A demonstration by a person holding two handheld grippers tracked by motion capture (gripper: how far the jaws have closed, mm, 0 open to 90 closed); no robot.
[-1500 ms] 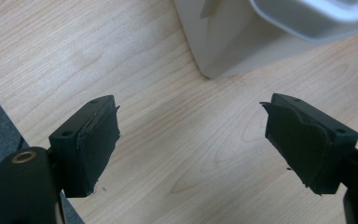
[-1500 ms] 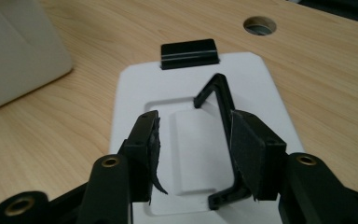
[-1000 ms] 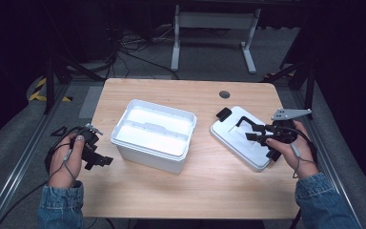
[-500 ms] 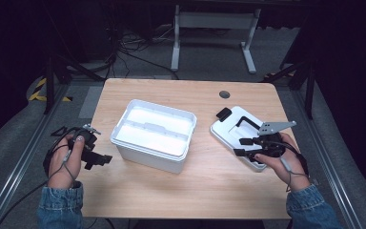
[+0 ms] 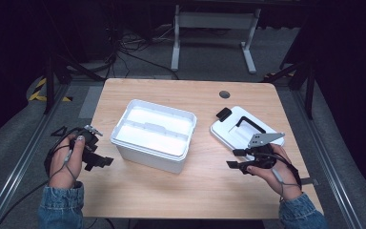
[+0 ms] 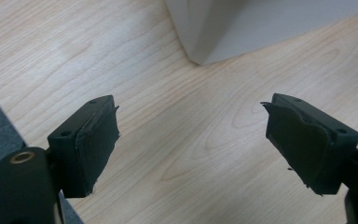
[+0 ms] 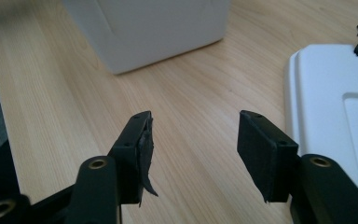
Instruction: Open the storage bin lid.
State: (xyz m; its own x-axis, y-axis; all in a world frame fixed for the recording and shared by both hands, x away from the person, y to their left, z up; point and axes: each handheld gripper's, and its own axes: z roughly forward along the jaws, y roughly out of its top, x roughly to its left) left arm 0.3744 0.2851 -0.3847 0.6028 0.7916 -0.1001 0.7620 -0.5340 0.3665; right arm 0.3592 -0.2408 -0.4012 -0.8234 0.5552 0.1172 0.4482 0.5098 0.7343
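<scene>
Your right gripper (image 5: 236, 159) stands wide with only bare wood between its jaws, which have just been opening. The white lid (image 5: 240, 129) with its black handle lies just right of and beyond those jaws, apart from them. Your left gripper (image 5: 106, 159) is also wide and holds nothing, near the table's (image 5: 200, 191) left edge. The white bin (image 5: 153, 134) sits between both grippers, slightly farther.

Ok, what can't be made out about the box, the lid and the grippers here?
- white box: glare in the high view washes out its inside.
- lid: underside hidden; cut off by the right gripper view's edge.
- left gripper: the hand covers its body.
</scene>
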